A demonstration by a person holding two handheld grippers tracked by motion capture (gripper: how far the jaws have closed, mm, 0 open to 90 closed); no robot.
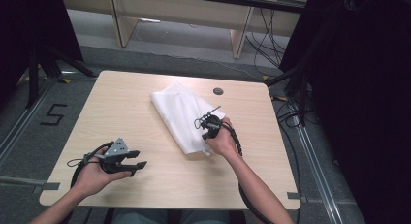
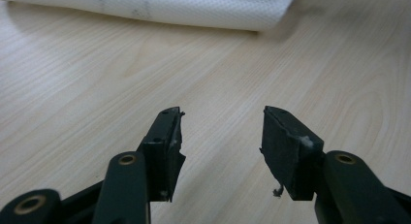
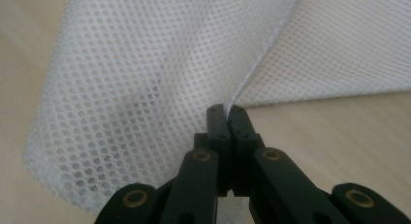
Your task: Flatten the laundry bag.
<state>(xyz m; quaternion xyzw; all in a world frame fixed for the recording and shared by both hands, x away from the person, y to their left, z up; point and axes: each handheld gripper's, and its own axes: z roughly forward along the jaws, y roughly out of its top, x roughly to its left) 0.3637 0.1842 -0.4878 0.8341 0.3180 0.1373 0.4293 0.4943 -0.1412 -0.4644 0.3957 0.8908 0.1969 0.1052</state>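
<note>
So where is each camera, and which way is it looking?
High view: above the person's side, looking down on the table; both forearms show.
Left gripper view: rides the left gripper, open jaws over bare wood.
Right gripper view: rides the right gripper, shut on the white mesh cloth.
All share the cloth.

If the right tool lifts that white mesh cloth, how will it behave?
Probably floppy: the mesh cloth already folds and drapes where the right tool pinches its edge. Likely light, since it is thin and see-through. The rest would probably drag across the table and hang down.
</note>
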